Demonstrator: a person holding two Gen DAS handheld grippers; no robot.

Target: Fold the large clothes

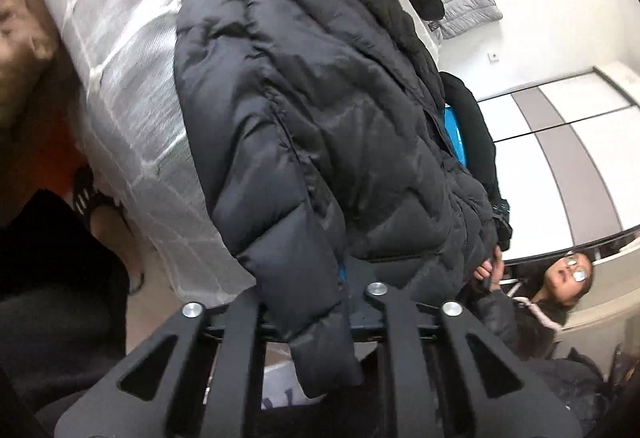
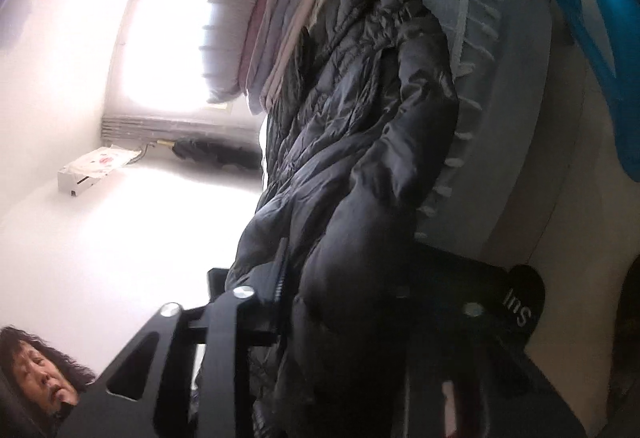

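Note:
A large black puffer jacket (image 1: 320,110) is lifted off the bed and fills the middle of the left wrist view. My left gripper (image 1: 316,302) is shut on a fold of its edge, which hangs down between the black fingers (image 1: 240,318). In the right wrist view the same jacket (image 2: 360,142) stretches away along the bed. My right gripper (image 2: 320,302) is shut on its near end; the padding bulges over the fingers and hides the tips.
The bed has a white and grey quilted cover (image 1: 120,78). A stack of folded clothes (image 2: 280,30) lies at its far end. A blue plastic object (image 2: 592,38) is close on the right. A person (image 1: 560,290) sits low by the wardrobe (image 1: 560,142).

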